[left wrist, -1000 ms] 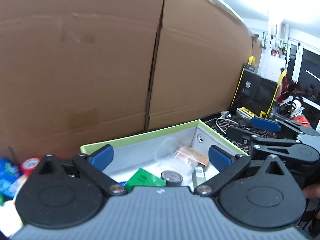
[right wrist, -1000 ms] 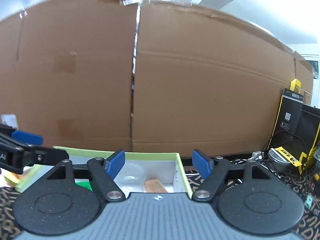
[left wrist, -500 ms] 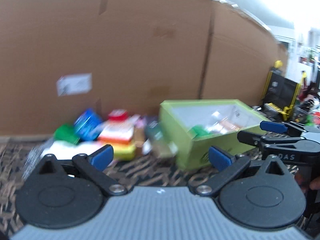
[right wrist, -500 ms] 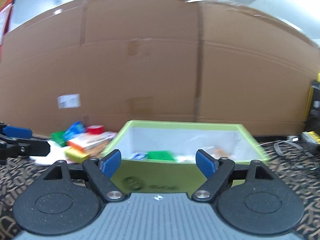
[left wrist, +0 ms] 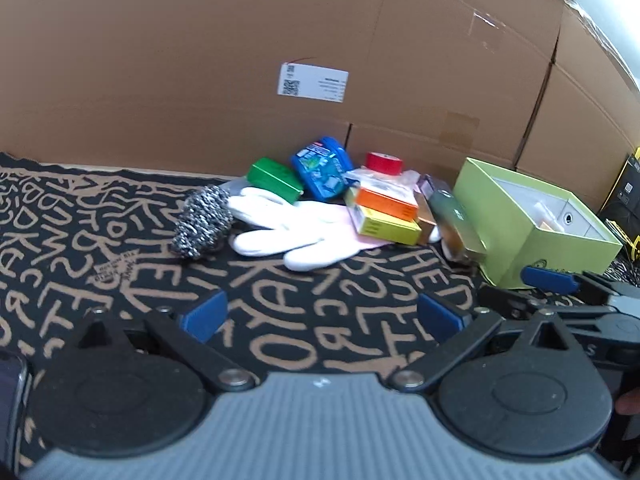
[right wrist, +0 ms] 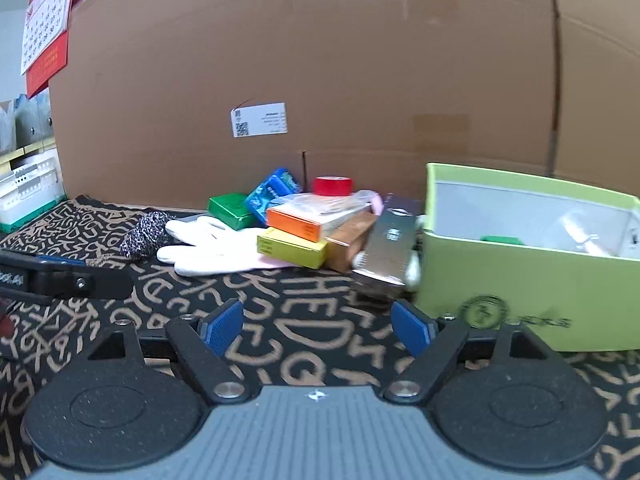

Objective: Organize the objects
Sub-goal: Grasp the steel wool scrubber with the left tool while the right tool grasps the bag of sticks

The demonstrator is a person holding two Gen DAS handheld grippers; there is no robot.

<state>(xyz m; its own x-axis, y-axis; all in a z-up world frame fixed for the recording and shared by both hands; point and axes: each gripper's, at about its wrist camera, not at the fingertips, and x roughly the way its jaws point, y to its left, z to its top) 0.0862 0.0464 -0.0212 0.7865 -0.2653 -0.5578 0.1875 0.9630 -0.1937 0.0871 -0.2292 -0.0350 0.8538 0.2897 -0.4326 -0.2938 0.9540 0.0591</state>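
A pile of loose items lies on the patterned mat against the cardboard wall: a white glove [left wrist: 288, 228] [right wrist: 212, 244], a steel scourer [left wrist: 202, 220] [right wrist: 144, 234], a green box [left wrist: 274, 178] [right wrist: 230, 206], a blue pack [left wrist: 322, 168] [right wrist: 272, 192], a red tape roll [left wrist: 384, 162] [right wrist: 332, 186], orange and yellow boxes [left wrist: 386, 214] [right wrist: 296, 236] and a dark box [right wrist: 390, 246]. To their right stands the light green bin [left wrist: 536, 224] [right wrist: 528, 272] with a few items inside. My left gripper [left wrist: 320, 316] is open and empty, short of the pile. My right gripper [right wrist: 318, 324] is also open and empty, beside the bin's front corner.
Tall cardboard boxes [left wrist: 280, 60] [right wrist: 320, 72] wall off the back. White and green storage trays [right wrist: 28, 188] stand at the far left, under a red calendar [right wrist: 48, 20]. A black and yellow case [left wrist: 628, 196] stands behind the bin.
Both grippers have swung left and down, away from above the bin. The views now face the pile of items on the mat, with the bin off to the right. Both stay open and empty.
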